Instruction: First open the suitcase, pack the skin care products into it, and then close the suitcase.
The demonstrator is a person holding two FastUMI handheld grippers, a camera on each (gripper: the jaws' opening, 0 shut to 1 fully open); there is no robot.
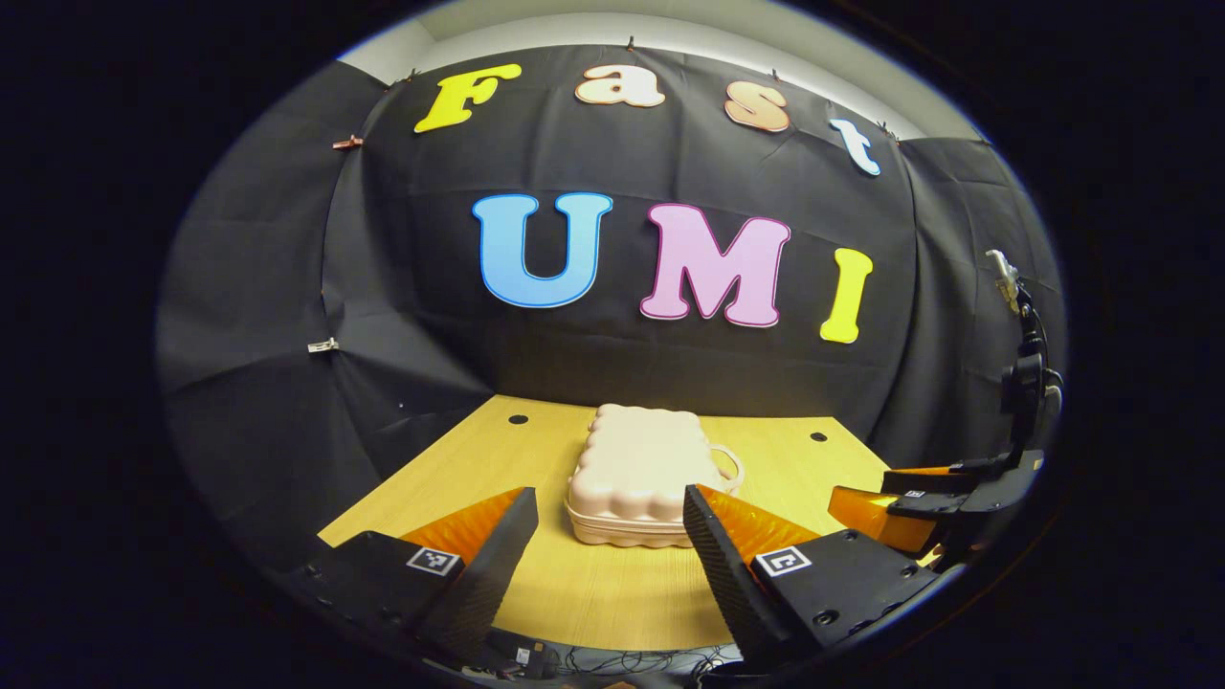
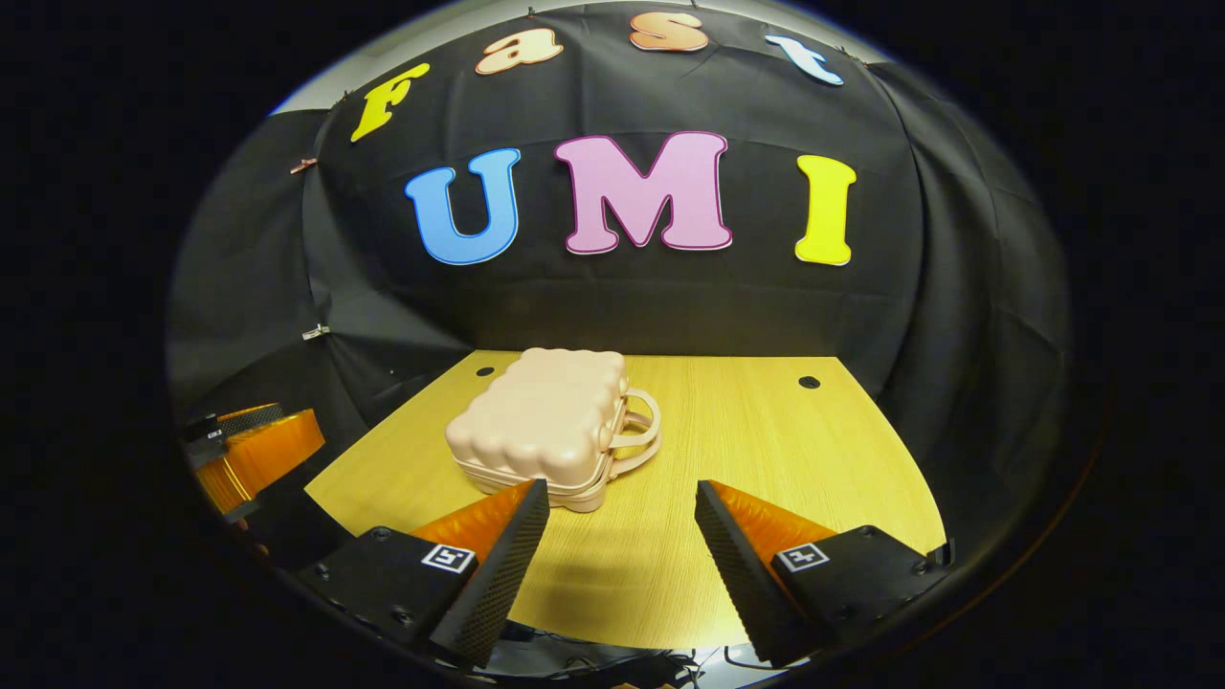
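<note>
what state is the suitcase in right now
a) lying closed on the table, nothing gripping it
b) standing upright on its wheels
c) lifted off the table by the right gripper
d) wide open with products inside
a: the suitcase lies flat on the table with its two shells together and its handle free, while the right gripper and the left gripper are both open, short of it.
</note>
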